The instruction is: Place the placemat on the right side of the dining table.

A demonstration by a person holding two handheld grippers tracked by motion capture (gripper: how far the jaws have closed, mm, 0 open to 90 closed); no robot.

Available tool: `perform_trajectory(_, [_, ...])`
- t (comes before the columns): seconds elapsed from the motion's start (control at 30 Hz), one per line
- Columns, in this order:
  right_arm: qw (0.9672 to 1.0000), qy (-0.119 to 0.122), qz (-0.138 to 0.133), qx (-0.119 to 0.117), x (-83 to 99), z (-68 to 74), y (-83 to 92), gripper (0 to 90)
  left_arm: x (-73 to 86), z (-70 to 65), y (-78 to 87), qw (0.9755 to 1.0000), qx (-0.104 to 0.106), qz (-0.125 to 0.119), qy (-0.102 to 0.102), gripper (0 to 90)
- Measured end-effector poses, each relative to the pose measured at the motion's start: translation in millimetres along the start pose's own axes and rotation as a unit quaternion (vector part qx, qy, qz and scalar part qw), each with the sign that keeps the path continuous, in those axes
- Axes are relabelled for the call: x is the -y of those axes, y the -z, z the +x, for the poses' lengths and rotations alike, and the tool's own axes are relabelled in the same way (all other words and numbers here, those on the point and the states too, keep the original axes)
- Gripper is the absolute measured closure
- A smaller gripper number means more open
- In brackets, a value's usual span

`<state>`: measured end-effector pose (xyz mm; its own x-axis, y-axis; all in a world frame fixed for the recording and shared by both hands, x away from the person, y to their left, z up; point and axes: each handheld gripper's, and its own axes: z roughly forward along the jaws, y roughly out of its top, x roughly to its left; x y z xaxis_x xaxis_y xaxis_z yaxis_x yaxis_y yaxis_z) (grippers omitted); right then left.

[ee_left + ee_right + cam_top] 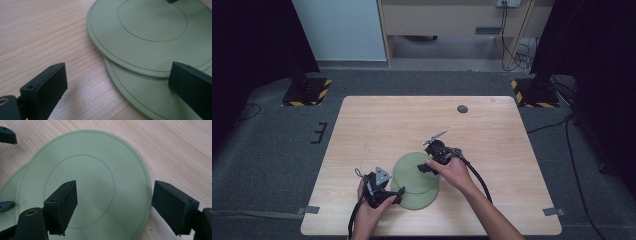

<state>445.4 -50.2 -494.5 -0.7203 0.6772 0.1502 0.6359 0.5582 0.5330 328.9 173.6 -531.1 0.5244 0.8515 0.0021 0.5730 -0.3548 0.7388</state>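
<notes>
From the high view, you have two green plates lying flat on the near half of the wooden tabletop: the upper plate sits farther from you and overlaps the lower plate, which reaches toward the near edge. Both are round, so neither has a long axis. Your left gripper is at the left rim of the lower plate, held in your left hand. Your right gripper comes in from the right over the upper plate, in your right hand. A small dark round disc sits well apart near the far edge. Past the tabletop, two stand bases with yellow-black stripes rest on the grey floor.

In the left gripper view, your fingers stand wide apart, holding nothing; one is over bare wood, the other over the lower plate's rim, with the upper plate lapping over it beyond.

In the right gripper view, your fingers are wide too, straddling the upper plate's rim: one above its inner ring, the other just outside the edge. Nothing lies on either plate.
</notes>
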Motion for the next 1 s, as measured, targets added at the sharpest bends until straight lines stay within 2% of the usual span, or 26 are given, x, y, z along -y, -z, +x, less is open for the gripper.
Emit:
perform_trajectory(0.33, [0.9995, -0.022, -0.004, -0.022, 0.6, -11.2, -12.0, 20.6, 0.1, 0.5, -0.8, 1.0, 0.002, 0.0, 0.003, 0.9])
perform_trajectory(0.4, [0.9994, -0.021, 0.005, -0.026, 2.3, -11.7, -16.2, 20.5, 0.3, 0.5, -0.8, 1.0, 0.002, 0.0, 0.004, 0.9])
perform_trajectory(0.47, [0.9994, -0.02, 0.003, -0.027, 3.1, -12.1, -17.8, 19.5, 0.2, 0.4, -0.8, 1.0, 0.002, 0.0, 0.004, 0.8])
perform_trajectory(0.53, [0.999, -0.034, -0.002, -0.028, 2.8, -10.6, -18.2, 19.0, 0.0, 0.3, -0.9, 1.0, 0.001, 0.001, 0.004, 0.6])
perform_trajectory(0.6, [0.9995, -0.025, 0.0, -0.02, 3.2, -8.9, -17.8, 19.9, -0.1, 0.7, -1.3, 1.0, 0.003, 0.001, 0.005, 0.2])
perform_trajectory(0.63, [0.9997, -0.02, -0.003, -0.014, 2.9, -8.2, -14.7, 22.4, 0.1, 2.1, -1.8, 0.9999, 0.007, 0.002, 0.01, 0.2])
perform_trajectory(0.8, [0.9994, -0.023, -0.018, -0.02, -1.1, -6.7, 0.8, 23.7, 0.0, 2.7, -2.0, 0.9999, 0.01, 0.005, 0.013, 0.2])
perform_trajectory(0.83, [0.999, -0.023, -0.028, -0.027, -3.7, -3.9, 10.9, 23.9, -0.1, 2.4, -2.1, 0.9999, 0.009, 0.004, 0.014, 0.2])
perform_trajectory(0.93, [0.9981, -0.016, -0.04, -0.044, -7.7, 4.2, 25.4, 24.6, 0.0, 1.8, -1.9, 0.9999, 0.006, 0.004, 0.015, 0.1])
perform_trajectory(1.0, [0.9973, -0.002, -0.049, -0.055, -9.5, 10.1, 32.4, 25.6, 0.0, 1.7, -1.9, 0.9999, 0.006, 0.004, 0.015, 0.2])
